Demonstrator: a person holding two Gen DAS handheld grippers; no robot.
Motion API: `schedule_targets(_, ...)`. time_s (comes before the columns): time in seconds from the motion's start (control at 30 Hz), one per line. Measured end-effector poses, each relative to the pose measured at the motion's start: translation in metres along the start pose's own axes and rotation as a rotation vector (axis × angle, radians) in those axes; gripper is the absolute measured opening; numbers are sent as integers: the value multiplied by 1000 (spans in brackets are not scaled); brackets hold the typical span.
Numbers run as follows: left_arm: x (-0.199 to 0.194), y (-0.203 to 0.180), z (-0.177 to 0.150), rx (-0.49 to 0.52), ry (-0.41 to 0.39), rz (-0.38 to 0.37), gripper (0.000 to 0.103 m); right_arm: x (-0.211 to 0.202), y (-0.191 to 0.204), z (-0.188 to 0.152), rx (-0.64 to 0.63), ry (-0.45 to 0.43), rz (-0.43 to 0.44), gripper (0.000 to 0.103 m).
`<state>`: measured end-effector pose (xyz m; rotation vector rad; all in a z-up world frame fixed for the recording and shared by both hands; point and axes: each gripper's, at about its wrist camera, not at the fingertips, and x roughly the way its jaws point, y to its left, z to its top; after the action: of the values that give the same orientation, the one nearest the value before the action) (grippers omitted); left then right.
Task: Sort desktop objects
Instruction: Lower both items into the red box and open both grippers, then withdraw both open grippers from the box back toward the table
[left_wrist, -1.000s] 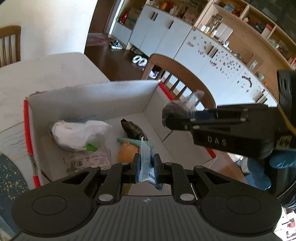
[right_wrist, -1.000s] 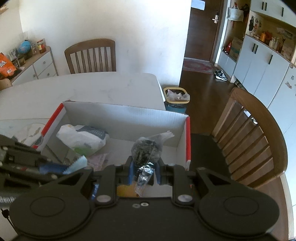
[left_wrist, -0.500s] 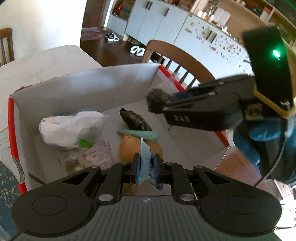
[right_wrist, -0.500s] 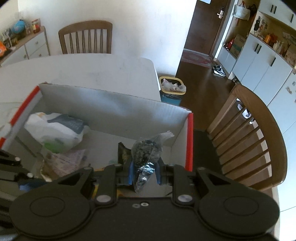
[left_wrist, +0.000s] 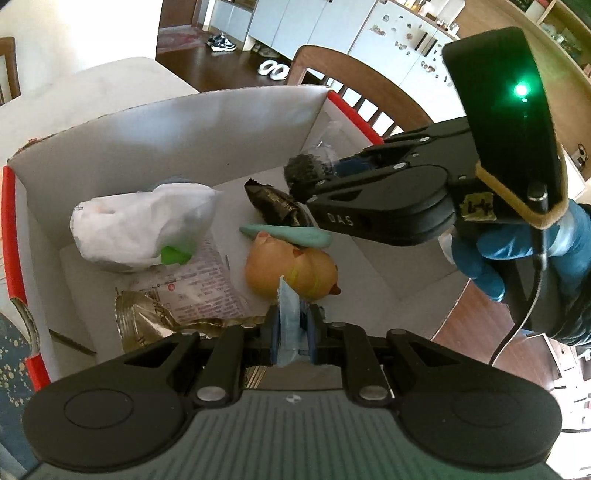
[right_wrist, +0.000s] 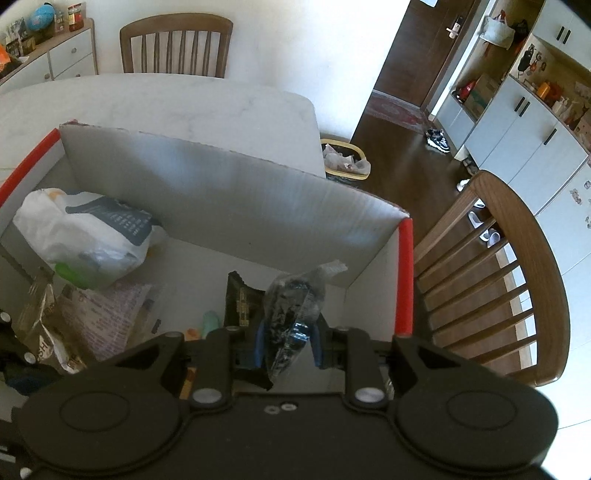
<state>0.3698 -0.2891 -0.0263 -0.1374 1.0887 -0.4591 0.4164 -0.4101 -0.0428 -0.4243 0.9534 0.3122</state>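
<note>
One cardboard box (left_wrist: 207, 122) with red-taped edges sits on your white counter (right_wrist: 177, 99), and it already holds a crumpled white plastic bag (left_wrist: 144, 225) with a green patch, a printed clear wrapper (left_wrist: 199, 288) lying flat beside a crinkled gold one (left_wrist: 147, 317), a dark foil packet (left_wrist: 273, 201), a pale teal piece (left_wrist: 295, 236) and a tan round toy-like object (left_wrist: 295, 273) touching it. Your left tongs (left_wrist: 291, 332) are pinched tight on a thin light-blue packet (left_wrist: 286, 306) that stands upright between the pads, above the near side of the box. Your right tongs (right_wrist: 288, 341), held in a blue-gloved hand (left_wrist: 517, 251), have a clear bag of dark bits (right_wrist: 291, 310) between their blue pads; the jaws are opening, with the bag still between them and the gap on its right side now visible. That bag hangs over the far right corner of the box, just above the dark foil packet. Compared with a second ago, both tongs sit lower: the box fills more of each view, its contents look closer, and the right tongs have moved from above the rim to inside the box walls. The things in the box have not shifted.
</note>
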Motion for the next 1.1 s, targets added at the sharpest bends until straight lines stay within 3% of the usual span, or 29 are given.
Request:
schedule_targets(0.13,-1,2,0,-2,2,12,17,-1,0,-2,1,-2,9,31)
schedule_targets(0.17,-3,2,0,-1,2,18,22,-1,-1,-2,5,-2,8,34)
schedule_targets(0.23,-6,3,1,-1,3,14,43,-4,-4,-3,16,-7,13,38)
schedule_targets(0.27,-8,5,1,-9,1,2,62,-5,-4,-3,20,-8,13,40)
schedule_targets(0.3,-12,6,0,-16,-6,-10,68,-6,-6,-3,25,-9,15,43)
schedule_targets(0.57,-32,7,-5,-9,-41,-7,68,-25,-13,-3,59,-30,31,59)
schedule_targets(1.1,-67,3,-12,6,-120,1,68,-80,-12,-3,96,-88,61,62)
